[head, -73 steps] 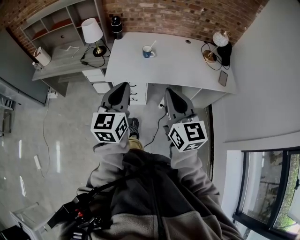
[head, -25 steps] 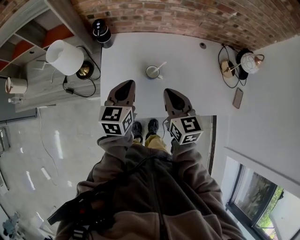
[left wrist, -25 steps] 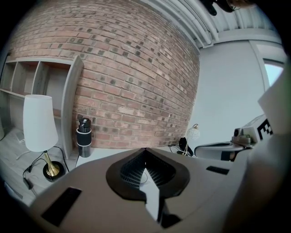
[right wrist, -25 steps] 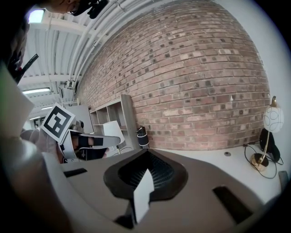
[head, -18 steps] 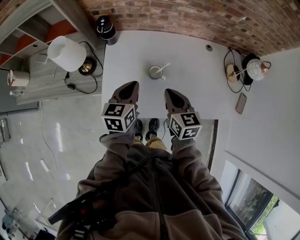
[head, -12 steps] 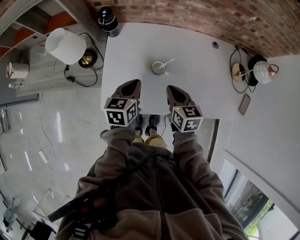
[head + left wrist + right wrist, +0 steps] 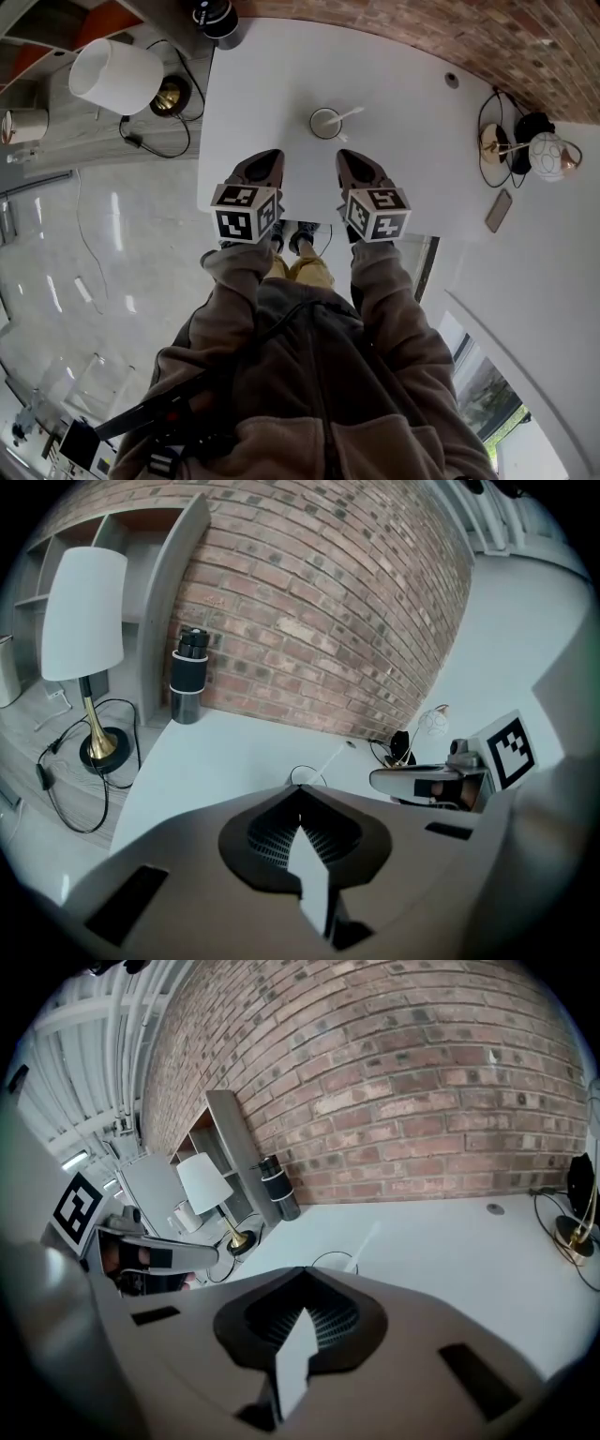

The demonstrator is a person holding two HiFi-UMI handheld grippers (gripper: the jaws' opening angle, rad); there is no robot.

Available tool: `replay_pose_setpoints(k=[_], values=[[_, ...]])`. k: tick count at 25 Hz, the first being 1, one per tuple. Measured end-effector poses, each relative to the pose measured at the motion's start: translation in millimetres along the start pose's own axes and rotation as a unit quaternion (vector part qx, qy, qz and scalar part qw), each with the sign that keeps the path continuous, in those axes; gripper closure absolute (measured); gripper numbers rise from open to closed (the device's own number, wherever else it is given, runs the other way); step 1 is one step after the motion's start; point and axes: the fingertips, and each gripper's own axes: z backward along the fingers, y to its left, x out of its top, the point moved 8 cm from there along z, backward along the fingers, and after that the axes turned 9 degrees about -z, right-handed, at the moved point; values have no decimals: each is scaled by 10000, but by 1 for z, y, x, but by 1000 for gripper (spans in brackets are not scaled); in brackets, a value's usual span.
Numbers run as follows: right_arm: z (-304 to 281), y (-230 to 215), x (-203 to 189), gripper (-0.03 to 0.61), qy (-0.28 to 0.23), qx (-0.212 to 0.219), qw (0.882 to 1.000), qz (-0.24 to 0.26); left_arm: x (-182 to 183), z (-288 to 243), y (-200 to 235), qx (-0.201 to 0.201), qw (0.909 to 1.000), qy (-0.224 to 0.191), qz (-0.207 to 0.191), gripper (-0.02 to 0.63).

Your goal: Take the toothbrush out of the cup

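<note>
- On the desk [image 7: 394, 150], just ahead of both tongs, the cup [image 7: 326, 123] stands with the toothbrush [image 7: 347, 113] leaning out over its right rim.
- Left tongs [image 7: 265, 157] and right tongs [image 7: 349, 157] hover near the front edge, both closed on nothing.
- Biggest risk imo: going in closed just knocks the handle or tips the cup.
- Pulling the brush at a slant with nothing pinning the cup probably drags or topples it.
- That thin handle could slip too.
</note>
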Motion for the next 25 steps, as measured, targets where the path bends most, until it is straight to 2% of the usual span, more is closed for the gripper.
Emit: replay_pose_setpoints(k=[9, 17, 20, 25], values=[[-41, -30, 7, 577, 197, 67, 9998, -3, -8, -27, 13, -49, 9998, 167, 113, 609], [-60, -49, 7, 575, 251, -66, 9995, -159, -18, -40, 15, -132, 9993, 303, 182, 609], [-65, -51, 9, 544, 300, -86, 9992, -251, -19, -43, 18, -139, 9992, 336, 189, 609], [-77, -59, 12, 525, 345, -126, 9986, -376, -20, -48, 22, -146, 9990, 356, 206, 609]])
